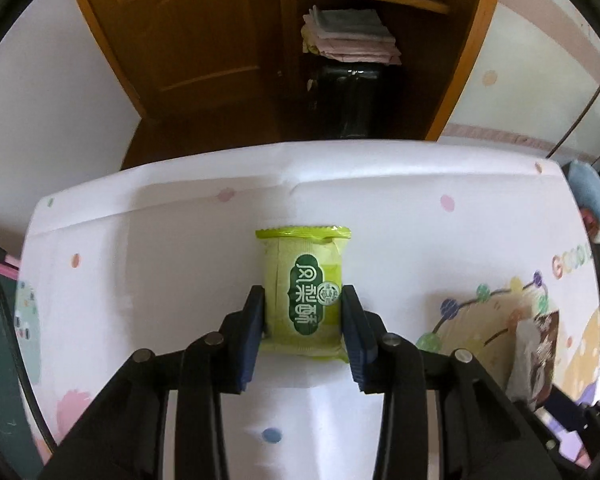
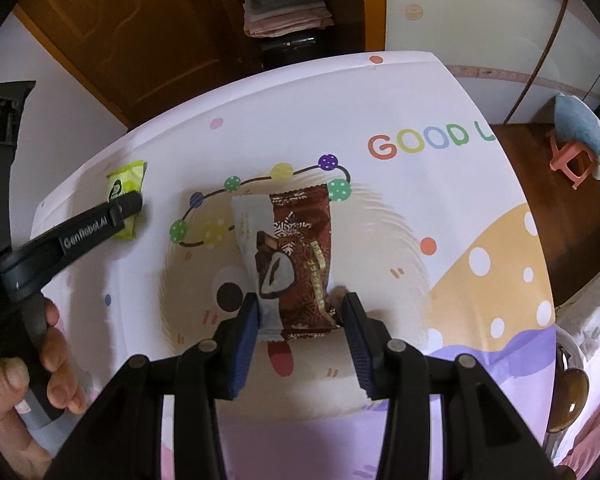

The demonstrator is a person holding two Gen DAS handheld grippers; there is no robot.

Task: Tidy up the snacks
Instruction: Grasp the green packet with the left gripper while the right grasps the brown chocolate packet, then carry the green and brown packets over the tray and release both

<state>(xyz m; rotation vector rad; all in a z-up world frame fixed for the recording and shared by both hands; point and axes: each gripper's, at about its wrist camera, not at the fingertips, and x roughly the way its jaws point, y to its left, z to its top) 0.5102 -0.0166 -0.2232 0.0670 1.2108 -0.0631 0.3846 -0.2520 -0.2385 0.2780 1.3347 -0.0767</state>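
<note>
Left gripper [image 1: 303, 312] pointed steeply down, jaws clamped on both sides of green snack packet [image 1: 304, 292], which lies flat on desk [image 1: 160, 248] with printed cloth. Right gripper [image 2: 300, 314] jaws astride near end of brown-and-white snack packet [image 2: 290, 256]; left pad touching wrapper, right pad contact unclear. Both packets well apart on desk.

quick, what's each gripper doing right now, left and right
Left gripper: closed on the green snack packet.
Right gripper: around the brown snack packet; grip cannot be told.
</note>
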